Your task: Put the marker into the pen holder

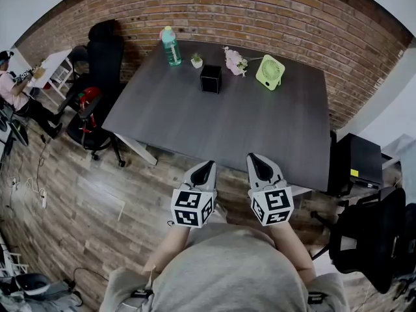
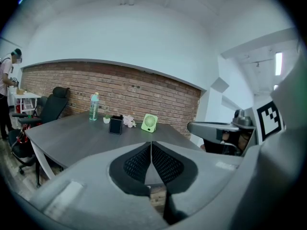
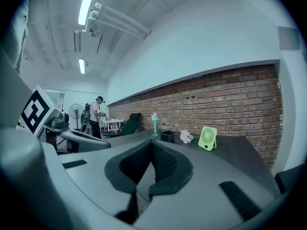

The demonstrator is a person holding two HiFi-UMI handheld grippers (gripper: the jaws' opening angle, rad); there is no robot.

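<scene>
The black square pen holder (image 1: 210,78) stands toward the far side of the dark grey table (image 1: 195,122); it also shows in the left gripper view (image 2: 115,125) and the right gripper view (image 3: 167,136). No marker is visible in any view. My left gripper (image 1: 207,165) hovers at the table's near edge, shut with nothing between its jaws (image 2: 151,145). Beside it, my right gripper (image 1: 254,156) is at the same edge, also shut and empty (image 3: 152,145). Both are far short of the pen holder.
Behind the holder stand a teal bottle (image 1: 171,46), a small potted plant (image 1: 196,60), pink flowers (image 1: 234,61) and a green desk fan (image 1: 270,72). Black office chairs (image 1: 97,77) stand left of the table, another chair (image 1: 377,239) at right. A person (image 1: 16,90) sits far left.
</scene>
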